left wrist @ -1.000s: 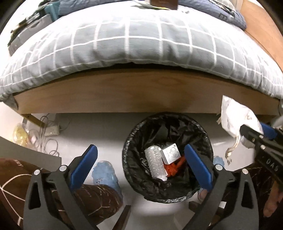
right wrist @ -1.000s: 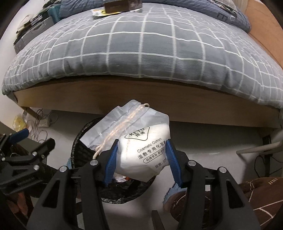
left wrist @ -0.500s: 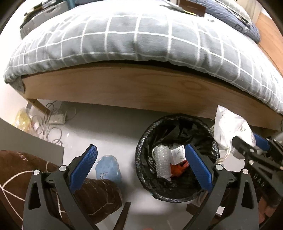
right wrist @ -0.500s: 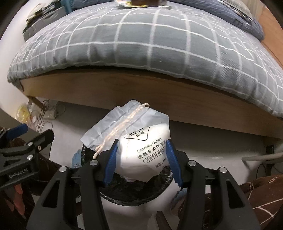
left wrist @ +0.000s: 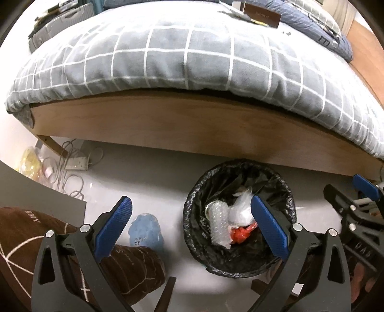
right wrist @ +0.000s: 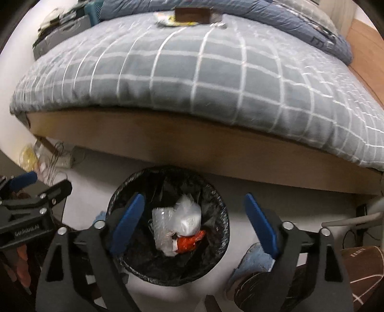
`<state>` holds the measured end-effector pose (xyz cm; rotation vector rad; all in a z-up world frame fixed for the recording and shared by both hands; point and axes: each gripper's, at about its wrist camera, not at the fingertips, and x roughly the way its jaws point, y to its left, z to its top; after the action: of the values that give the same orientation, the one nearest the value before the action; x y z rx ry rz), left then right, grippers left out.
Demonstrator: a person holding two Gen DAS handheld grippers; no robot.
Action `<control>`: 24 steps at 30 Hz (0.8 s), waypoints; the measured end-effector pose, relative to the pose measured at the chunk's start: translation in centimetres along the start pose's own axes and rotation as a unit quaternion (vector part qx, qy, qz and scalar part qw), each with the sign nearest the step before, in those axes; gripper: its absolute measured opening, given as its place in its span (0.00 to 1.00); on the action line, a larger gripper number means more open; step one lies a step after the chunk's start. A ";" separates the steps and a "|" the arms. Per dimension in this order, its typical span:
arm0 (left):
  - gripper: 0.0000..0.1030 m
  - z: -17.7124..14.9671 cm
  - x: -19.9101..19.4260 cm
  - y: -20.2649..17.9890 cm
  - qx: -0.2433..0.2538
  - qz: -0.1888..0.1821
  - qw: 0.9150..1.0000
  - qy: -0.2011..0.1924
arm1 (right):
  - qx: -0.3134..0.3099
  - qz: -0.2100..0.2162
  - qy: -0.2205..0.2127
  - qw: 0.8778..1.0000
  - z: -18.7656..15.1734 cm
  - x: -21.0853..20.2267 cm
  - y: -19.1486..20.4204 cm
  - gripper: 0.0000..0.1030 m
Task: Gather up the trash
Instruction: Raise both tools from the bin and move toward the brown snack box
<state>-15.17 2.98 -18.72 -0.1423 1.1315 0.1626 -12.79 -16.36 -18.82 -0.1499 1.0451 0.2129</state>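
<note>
Your right gripper hangs over the black-lined round trash bin, jaws wide apart and empty. The white plastic cotton-pad bag lies inside. Your left gripper's jaws also gape, holding nothing.

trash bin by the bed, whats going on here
A person with a handheld gripper in each hand is collecting trash. The right gripper hangs open over the black-lined bin, and a white plastic pouch lies inside beside a clear bottle and a red wrapper. The left gripper is open and empty. A brown box sits on the bed.
</note>
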 end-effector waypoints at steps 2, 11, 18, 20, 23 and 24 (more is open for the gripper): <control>0.94 0.3 -0.5 -0.1 0.001 0.001 1.000 -0.010 | 0.003 -0.009 -0.015 1.000 0.3 -0.7 -0.6 0.86; 0.94 2.6 -2.0 -1.0 0.004 -0.012 0.999 -0.045 | 0.029 -0.044 -0.094 0.994 3.0 -3.6 -4.3 0.93; 0.94 6.9 -3.2 -2.4 0.005 -0.022 0.998 -0.065 | 0.048 -0.058 -0.132 0.988 7.1 -5.0 -6.7 0.93; 0.94 8.3 -3.5 -2.7 0.007 -0.020 0.997 -0.074 | 0.049 -0.061 -0.142 0.987 8.6 -5.3 -7.1 0.93; 0.94 10.6 -4.0 -3.1 0.005 -0.026 0.996 -0.087 | 0.054 -0.059 -0.149 0.986 10.4 -5.4 -7.5 0.93; 0.94 11.5 -4.1 -3.3 0.006 -0.027 0.995 -0.092 | 0.055 -0.058 -0.150 0.985 11.0 -5.4 -7.6 0.93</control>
<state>-6.02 1.74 -10.07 -0.1441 0.9448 0.1179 -4.28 -21.80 -8.53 -0.0759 0.7428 0.0678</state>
